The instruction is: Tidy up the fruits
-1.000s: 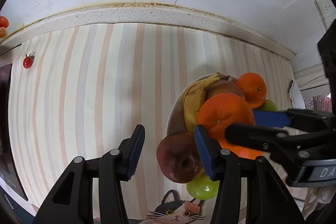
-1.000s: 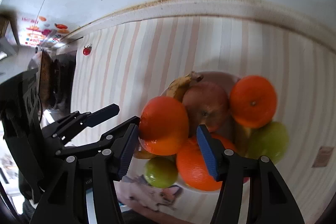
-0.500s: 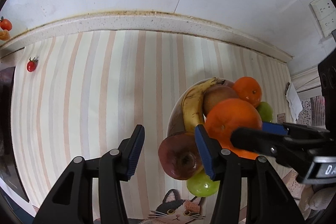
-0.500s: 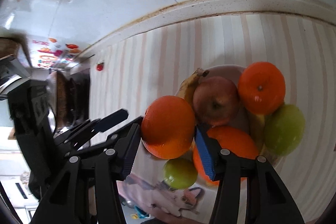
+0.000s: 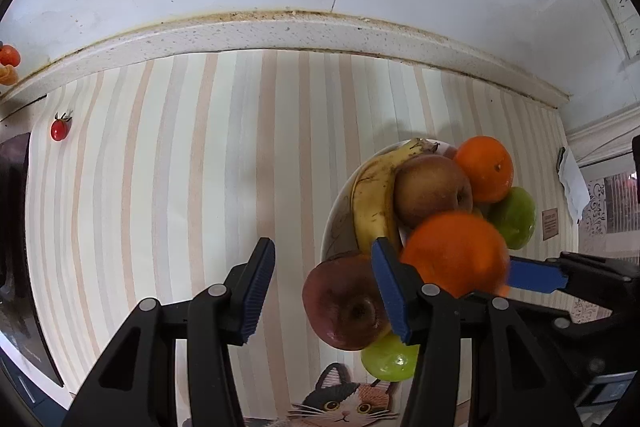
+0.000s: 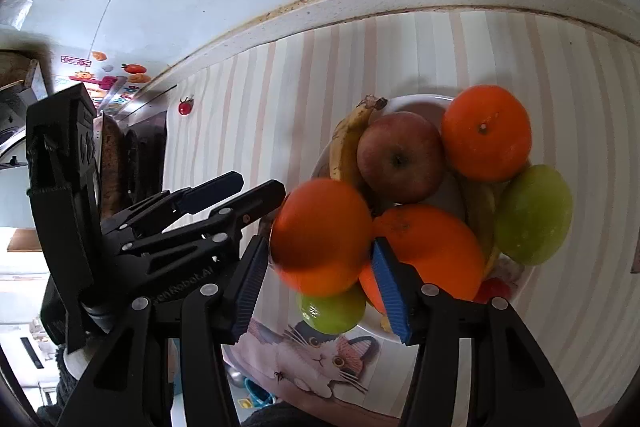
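Both wrist cams look down close, sharing fruit plate [image 5: 340,203] [image 6: 416,103], right nearer.

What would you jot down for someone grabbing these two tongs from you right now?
Right tongs: shut on the blurred orange, held just left of the plate.
Left tongs: open, holding nothing, above the striped mat.
On the plate: banana, apple, two more oranges, green fruit. A dark red apple sits at its near edge.
Done: one orange gripped.
Left: probably set it down, then sort the rest.
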Tool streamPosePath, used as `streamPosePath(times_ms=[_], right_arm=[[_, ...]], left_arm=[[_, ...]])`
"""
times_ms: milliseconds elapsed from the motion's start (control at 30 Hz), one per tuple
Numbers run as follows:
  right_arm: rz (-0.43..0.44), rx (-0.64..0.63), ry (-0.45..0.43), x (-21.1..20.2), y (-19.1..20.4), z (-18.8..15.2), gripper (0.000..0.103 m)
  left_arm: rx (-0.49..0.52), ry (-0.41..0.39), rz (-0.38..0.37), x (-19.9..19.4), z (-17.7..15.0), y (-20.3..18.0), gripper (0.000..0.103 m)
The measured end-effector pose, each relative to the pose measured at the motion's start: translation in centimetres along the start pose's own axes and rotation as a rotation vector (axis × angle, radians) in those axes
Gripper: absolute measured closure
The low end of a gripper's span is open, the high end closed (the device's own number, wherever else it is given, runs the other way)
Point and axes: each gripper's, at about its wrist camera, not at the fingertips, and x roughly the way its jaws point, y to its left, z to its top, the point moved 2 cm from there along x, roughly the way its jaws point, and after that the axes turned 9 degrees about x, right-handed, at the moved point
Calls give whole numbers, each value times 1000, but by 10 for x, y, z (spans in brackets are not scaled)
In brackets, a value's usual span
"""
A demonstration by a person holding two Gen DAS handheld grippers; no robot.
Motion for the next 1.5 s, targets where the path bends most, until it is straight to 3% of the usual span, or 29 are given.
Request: streamPosePath(times_ms=[400,533,667,900,1067,1133,1200,1267,1333,1433,1500], right_arm=[[-8,3,6,1,3,2,42],[50,62,-60,-16,1,10,41],[98,154,-59,-12,-1,34,39],[-77,104,90,29,23,51,39],[-132,20,41,34,30,46,44],[-103,5,0,23,30,40,52],[-18,17,-29,7,24,36,69],[-9,11,-56,-5,19,31,69],[-33,7,-53,-5,13,31,69],[6,26,-39,-5,9,29,69],[43,8,-49,-14,14,23,69]], left_arm=[[-24,5,-5,3,2,8,54],[-33,5,-21,4,3,9,55],[-3,-13,0,2,2,5,55],[56,-39,59,-2,2,-3,55],[75,-42,64,-4,0,-4,54],[61,-50,45,-10,-3,-1,47],[37,-80,44,-19,-6,5,40],[10,-114,21,-27,-8,10,26],[19,-121,8,-24,-4,9,19],[25,-72,-4,-13,1,8,19],[3,-127,12,-28,-3,17,19]])
